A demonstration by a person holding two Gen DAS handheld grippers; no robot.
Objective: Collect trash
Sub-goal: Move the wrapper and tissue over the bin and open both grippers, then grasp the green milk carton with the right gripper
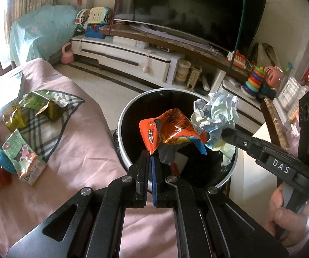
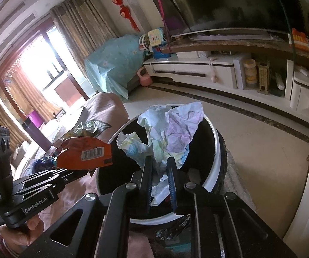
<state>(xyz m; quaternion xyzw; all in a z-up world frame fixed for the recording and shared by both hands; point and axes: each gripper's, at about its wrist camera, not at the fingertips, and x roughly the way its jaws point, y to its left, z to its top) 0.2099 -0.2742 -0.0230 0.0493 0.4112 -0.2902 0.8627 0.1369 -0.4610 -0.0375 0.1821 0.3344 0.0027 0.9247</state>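
Left gripper [image 1: 152,157] is clamped on an orange wrapper [image 1: 171,129], jaws nearly together, holding it right over the bin [image 1: 124,116] at frame centre. Right gripper [image 2: 159,163] pinches a crumpled paper [image 2: 171,129], also above the bin mouth, with a bit more gap between the jaws. Only the left view shows more trash [image 1: 25,159] lying on the pink bed [image 1: 79,150] at the left edge. The right view instead catches the wrapper's barcode side and the bright window [image 2: 36,68] upper left.
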